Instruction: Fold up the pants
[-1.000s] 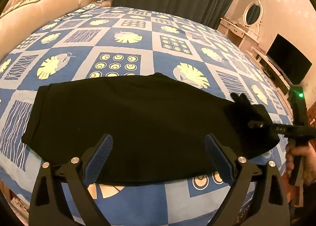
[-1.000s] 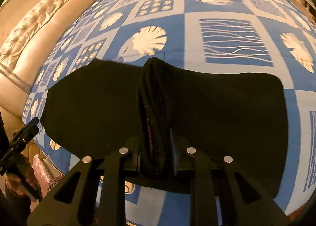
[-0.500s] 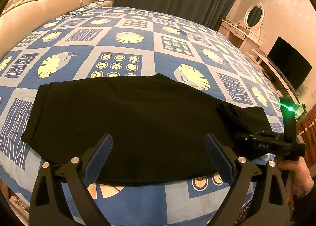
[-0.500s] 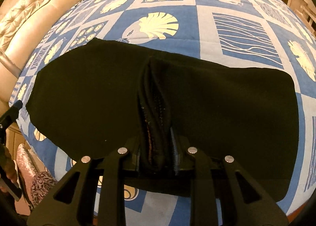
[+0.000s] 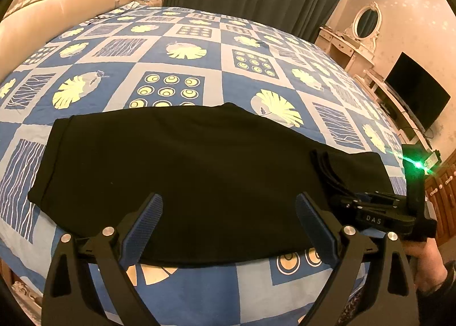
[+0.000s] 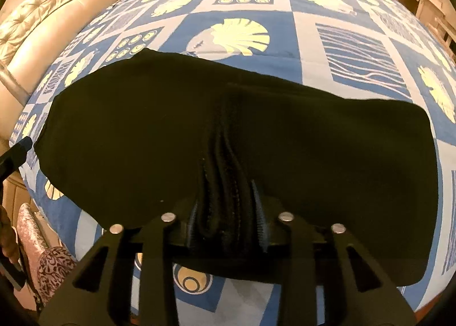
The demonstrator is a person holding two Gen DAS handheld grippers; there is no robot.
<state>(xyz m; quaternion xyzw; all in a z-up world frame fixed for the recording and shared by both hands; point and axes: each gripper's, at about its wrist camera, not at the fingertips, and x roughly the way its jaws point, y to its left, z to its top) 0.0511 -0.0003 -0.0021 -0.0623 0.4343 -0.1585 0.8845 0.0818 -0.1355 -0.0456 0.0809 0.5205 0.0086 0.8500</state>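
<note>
Black pants (image 5: 185, 169) lie flat across the bed (image 5: 185, 49), near its front edge. Right tongs (image 6: 228, 212) clench a bunched fold, likely to drag it over; left tongs (image 5: 228, 212) hover released above the pants' near edge.

The black pants (image 6: 285, 132) bunch between the right gripper (image 6: 228, 212) fingers, hiding the inner pads. Beside the pants, the left gripper (image 6: 14, 155) is cut off.
</note>
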